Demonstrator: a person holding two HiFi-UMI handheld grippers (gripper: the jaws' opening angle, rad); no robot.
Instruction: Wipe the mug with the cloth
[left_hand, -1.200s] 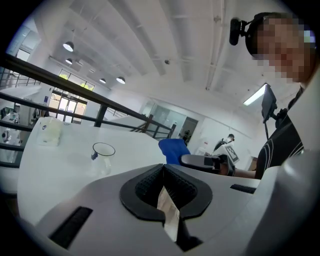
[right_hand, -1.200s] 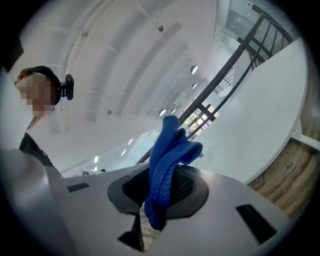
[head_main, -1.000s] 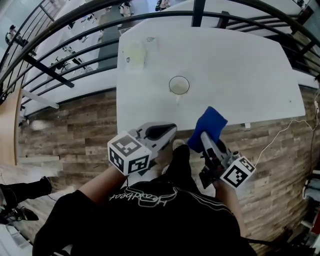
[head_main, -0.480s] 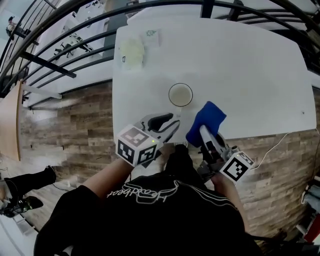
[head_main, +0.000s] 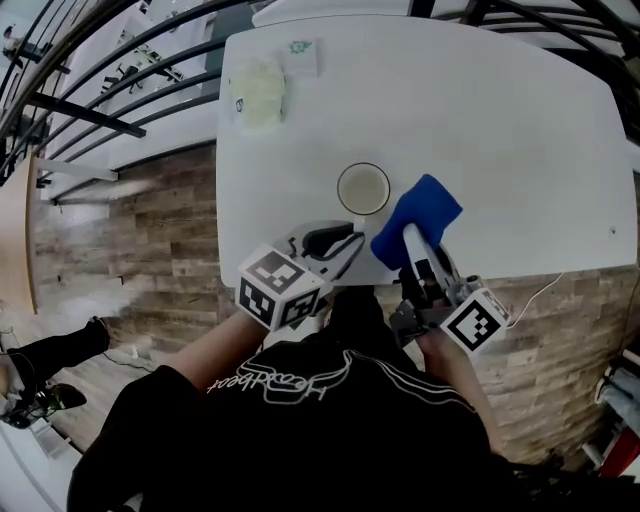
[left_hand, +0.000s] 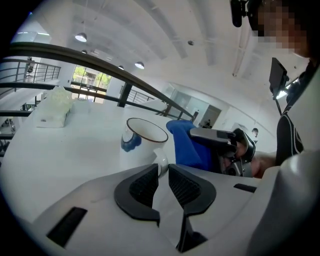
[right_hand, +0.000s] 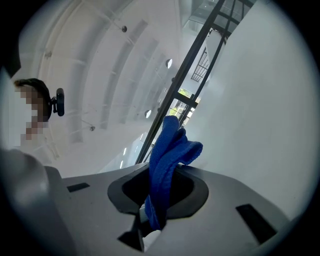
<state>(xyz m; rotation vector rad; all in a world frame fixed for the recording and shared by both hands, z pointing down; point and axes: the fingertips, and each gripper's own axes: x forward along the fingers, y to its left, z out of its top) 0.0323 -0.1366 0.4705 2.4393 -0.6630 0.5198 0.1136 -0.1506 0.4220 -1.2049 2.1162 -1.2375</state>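
Change: both tools have closed in over the last second. The left gripper (head_main: 345, 248) now points at the near side of the white enamel mug with the dark rim (head_main: 362, 190), and the folded blue cloth (head_main: 418, 212) has come up just beside the mug's right side.
Mug: upright near the near edge of the white table (head_main: 500, 130), its handle turned toward the person, which seems to be why the left tool comes in from that side.
Left tongs: a narrow gap between the pads, nothing in it; the handle sits just past the tips.
Right tongs: the right gripper (head_main: 410, 240) is clamped on the cloth, whose free end stands out beyond the jaws, leaving soft fabric to meet the mug.
Stage: approach, by my reading; whether cloth and mug touch I cannot tell.
Next: probably steady the handle, then rub.
Elsewhere: a pale soft packet (head_main: 258, 92) lies far left, well apart.
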